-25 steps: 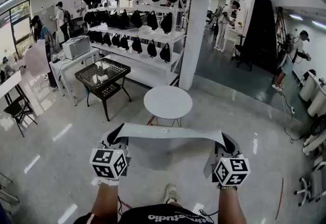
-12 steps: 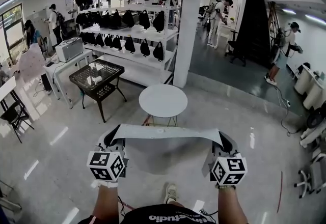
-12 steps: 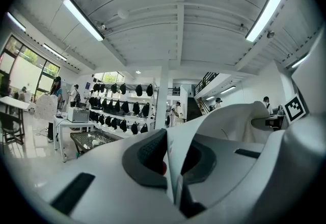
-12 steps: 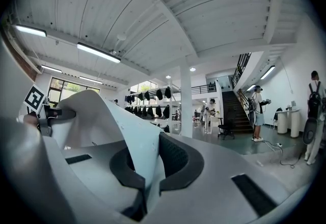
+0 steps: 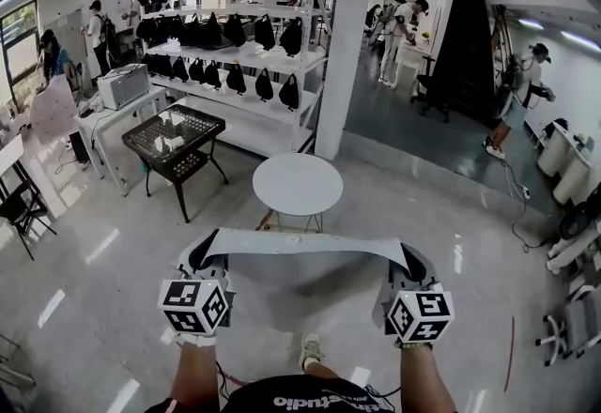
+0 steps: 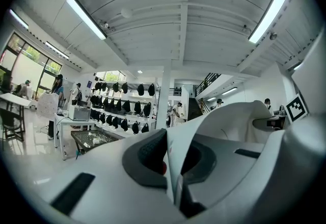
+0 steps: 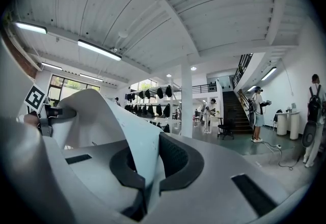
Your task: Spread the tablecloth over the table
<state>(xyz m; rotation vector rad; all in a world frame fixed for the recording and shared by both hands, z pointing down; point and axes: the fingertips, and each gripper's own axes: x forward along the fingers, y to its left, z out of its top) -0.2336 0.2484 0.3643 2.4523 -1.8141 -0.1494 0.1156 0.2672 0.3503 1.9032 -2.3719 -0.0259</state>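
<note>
The pale grey tablecloth (image 5: 310, 256) hangs stretched between my two grippers, its top edge level and taut, the rest drooping toward the floor. My left gripper (image 5: 207, 253) is shut on the cloth's left corner; in the left gripper view the cloth (image 6: 224, 121) folds out from between the closed pads (image 6: 153, 154). My right gripper (image 5: 413, 263) is shut on the right corner, and the cloth (image 7: 102, 116) rises from its pinched pads (image 7: 175, 159). The round white table (image 5: 298, 184) stands bare on thin legs just beyond the cloth's top edge.
A black mesh table (image 5: 174, 134) stands left of the round table. A white pillar (image 5: 343, 45) and shelves of black bags (image 5: 235, 36) stand behind. A white desk with a printer (image 5: 122, 87) is at far left. People stand at the back and right. My shoe (image 5: 310, 350) shows below the cloth.
The head view has shifted slightly, so the round table sits a bit further left and up. Both grippers keep their grip and the cloth stays stretched between them.
</note>
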